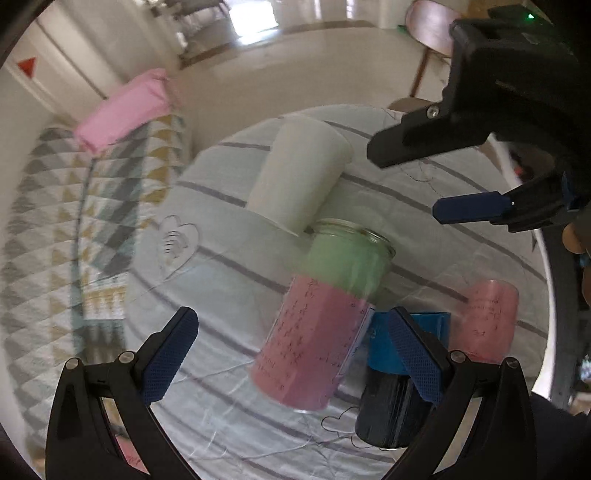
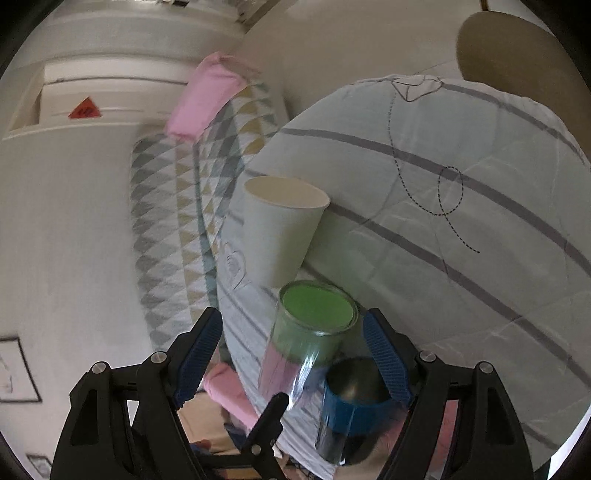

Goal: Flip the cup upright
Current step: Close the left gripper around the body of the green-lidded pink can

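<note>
A white paper cup (image 1: 299,173) stands upside down on the striped cloth (image 1: 221,258), its flat base up; it also shows in the right wrist view (image 2: 280,229). In front of it stands a glass jar with green and pink paper (image 1: 321,314), also in the right wrist view (image 2: 310,339). A dark cup with a blue band (image 1: 395,387) stands beside it, also in the right wrist view (image 2: 351,410). My left gripper (image 1: 291,354) is open and empty, jaws either side of the jar. My right gripper (image 2: 291,358) is open and empty above the jar; it shows in the left wrist view (image 1: 406,181) too.
A pink cup (image 1: 487,321) stands at the right of the cloth. A patterned blanket (image 1: 74,240) with a pink pillow (image 1: 125,110) lies left of the table. A wooden chair (image 1: 432,29) stands beyond the far edge.
</note>
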The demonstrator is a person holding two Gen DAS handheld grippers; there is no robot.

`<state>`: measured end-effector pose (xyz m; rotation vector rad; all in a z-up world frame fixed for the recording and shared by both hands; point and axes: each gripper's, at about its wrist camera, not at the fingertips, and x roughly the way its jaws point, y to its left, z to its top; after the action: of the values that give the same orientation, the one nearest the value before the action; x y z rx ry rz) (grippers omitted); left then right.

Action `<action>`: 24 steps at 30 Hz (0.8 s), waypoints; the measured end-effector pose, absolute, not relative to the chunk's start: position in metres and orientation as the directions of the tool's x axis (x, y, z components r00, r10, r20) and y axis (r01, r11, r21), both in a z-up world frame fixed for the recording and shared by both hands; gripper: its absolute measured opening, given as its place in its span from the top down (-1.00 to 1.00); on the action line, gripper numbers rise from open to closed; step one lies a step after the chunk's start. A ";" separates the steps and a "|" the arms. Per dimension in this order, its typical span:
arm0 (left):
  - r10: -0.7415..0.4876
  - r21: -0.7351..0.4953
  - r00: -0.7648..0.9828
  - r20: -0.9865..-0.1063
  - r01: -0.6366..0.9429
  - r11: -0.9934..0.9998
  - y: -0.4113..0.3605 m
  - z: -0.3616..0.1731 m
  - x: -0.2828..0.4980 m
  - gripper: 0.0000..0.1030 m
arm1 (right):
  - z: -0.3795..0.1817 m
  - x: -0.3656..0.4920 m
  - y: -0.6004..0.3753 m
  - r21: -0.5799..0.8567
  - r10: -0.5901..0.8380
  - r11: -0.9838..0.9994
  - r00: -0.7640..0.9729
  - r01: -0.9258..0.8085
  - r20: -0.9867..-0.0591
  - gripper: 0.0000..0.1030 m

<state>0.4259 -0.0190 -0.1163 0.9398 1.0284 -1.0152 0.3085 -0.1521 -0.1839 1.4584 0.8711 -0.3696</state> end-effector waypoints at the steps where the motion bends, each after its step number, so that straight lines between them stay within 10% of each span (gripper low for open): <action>1: -0.209 0.134 0.186 -0.960 0.962 0.238 -0.020 -0.117 0.428 -1.00 | -0.184 0.307 -0.151 0.702 0.265 0.107 0.661 0.704 -0.702 -0.55; 21: -0.115 -0.011 -0.011 -0.993 1.000 0.000 -0.071 -0.170 0.431 -0.97 | -0.214 0.291 -0.163 0.694 0.208 -0.043 0.686 0.719 -0.697 -0.55; 24: -0.076 -0.023 -0.024 -0.997 1.000 -0.002 -0.075 -0.181 0.431 -0.66 | -0.219 0.288 -0.165 0.696 0.209 -0.059 0.691 0.715 -0.692 -0.55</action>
<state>0.4312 -0.0755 -0.1811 1.1428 1.1696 -1.2622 0.2884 -0.1648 -0.2187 1.6148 0.7695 -0.4886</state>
